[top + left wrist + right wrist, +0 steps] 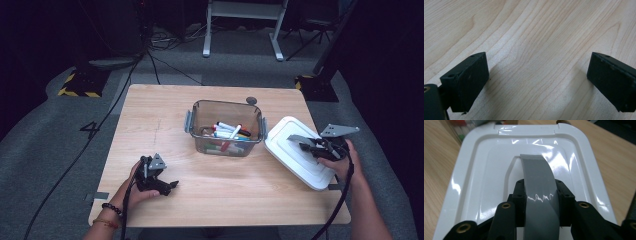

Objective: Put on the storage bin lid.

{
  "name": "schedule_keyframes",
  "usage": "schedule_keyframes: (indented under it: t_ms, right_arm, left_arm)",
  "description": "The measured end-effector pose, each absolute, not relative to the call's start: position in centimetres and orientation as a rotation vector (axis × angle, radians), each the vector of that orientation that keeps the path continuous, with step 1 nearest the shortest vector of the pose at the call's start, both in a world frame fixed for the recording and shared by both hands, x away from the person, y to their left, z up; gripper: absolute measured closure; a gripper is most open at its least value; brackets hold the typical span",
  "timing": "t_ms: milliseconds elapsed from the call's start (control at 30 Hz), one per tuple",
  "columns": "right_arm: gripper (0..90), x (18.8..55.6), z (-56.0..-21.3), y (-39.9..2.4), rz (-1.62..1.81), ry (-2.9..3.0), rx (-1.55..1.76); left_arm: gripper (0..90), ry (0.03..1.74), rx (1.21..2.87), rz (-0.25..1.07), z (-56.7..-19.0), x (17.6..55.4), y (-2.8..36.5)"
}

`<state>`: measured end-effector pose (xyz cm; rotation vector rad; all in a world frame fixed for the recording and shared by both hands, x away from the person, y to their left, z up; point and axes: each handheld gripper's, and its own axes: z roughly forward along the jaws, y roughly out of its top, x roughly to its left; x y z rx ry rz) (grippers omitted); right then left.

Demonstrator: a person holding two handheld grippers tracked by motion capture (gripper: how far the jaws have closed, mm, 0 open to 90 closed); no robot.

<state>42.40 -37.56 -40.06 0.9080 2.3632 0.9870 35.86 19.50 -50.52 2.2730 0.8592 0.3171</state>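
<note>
A white plastic lid (292,152) with a grey strap handle (298,138) is just right of a clear bin (200,107) that holds several markers (227,134). My right gripper (311,146) is shut on that handle; in the right gripper view the grey handle (537,172) runs between the black pads (518,195) over the lid (479,170). Whether the lid rests on the table I cannot tell. My left gripper (169,187) lies low over bare wood near the front left, its jaws wide apart with nothing between them (536,82).
The wooden table (150,115) ends close to the lid's right side. A small dark round object (251,100) sits behind the bin at the far edge. Cables and a striped stand base (80,85) lie on the floor beyond.
</note>
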Motion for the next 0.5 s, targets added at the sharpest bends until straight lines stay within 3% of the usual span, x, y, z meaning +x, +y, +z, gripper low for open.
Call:
schedule_keyframes:
  t_ms: [333, 500]
  right_arm:
    - [67.7, 43.5, -36.2, -39.2, 0.937, 2.314, 0.926]
    - [67.7, 44.2, -34.3, -37.3, 0.979, 2.319, 0.841]
  left_arm:
    - [4.4, 0.867, 2.268, 0.313, -50.5, 35.8, 19.5]
    - [4.3, 0.867, 2.268, 0.312, -50.5, 35.8, 19.5]
